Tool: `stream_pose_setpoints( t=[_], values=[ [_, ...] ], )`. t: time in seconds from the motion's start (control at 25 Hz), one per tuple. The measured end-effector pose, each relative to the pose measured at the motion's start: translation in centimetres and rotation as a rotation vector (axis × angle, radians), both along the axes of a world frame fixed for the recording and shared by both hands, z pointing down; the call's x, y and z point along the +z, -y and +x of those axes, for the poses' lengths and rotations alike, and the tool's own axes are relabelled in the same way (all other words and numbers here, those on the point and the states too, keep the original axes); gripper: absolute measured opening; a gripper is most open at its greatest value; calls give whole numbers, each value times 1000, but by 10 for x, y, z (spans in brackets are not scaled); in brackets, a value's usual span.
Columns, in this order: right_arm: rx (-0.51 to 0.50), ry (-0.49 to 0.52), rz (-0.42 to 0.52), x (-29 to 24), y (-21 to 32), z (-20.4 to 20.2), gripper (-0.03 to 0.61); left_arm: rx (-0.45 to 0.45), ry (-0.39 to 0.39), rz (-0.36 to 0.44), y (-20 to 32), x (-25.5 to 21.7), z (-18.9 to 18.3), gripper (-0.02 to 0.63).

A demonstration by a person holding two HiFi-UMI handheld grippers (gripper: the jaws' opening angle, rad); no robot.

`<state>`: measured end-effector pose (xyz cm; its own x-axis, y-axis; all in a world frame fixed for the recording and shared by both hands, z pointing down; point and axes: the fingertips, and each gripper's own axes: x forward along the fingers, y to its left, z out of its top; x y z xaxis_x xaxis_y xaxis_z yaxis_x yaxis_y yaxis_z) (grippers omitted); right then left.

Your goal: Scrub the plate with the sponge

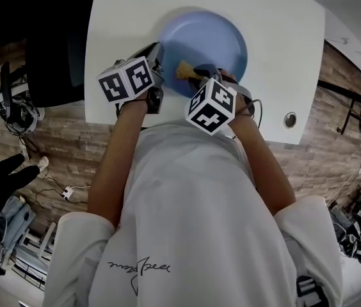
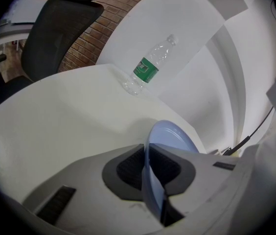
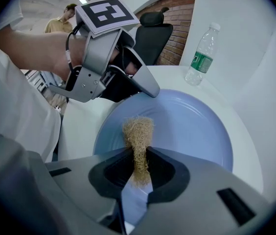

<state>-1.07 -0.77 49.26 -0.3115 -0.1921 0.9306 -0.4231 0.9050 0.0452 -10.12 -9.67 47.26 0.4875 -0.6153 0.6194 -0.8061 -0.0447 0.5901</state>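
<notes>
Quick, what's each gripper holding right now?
Left gripper: closed on the rim of the blue plate.
Right gripper: closed on the fibrous sponge, over the plate.

You stand at a white worktop [image 1: 283,37] over a brick-patterned floor [image 1: 59,146]. A black office chair [image 2: 55,38] sits beside it, white curved walls [image 2: 196,28] behind, ceiling lights [image 3: 83,0] overhead.

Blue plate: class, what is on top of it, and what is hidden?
A tan sponge, pinched in the right gripper, sits over the blue plate; the left gripper clamps the rim. The surface under the sponge is covered.
</notes>
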Motion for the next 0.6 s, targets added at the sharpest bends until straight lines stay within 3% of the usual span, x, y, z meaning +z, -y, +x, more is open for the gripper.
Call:
stream_pose_setpoints(
  t=[0.36,0.6],
  values=[
    [1,20,-45,-2,-9,-5,54,24,70,31,1,-4,-4,34],
    [103,140,-82,-14,-10,-9,54,19,105,48,-9,-14,-14,35]
  ],
)
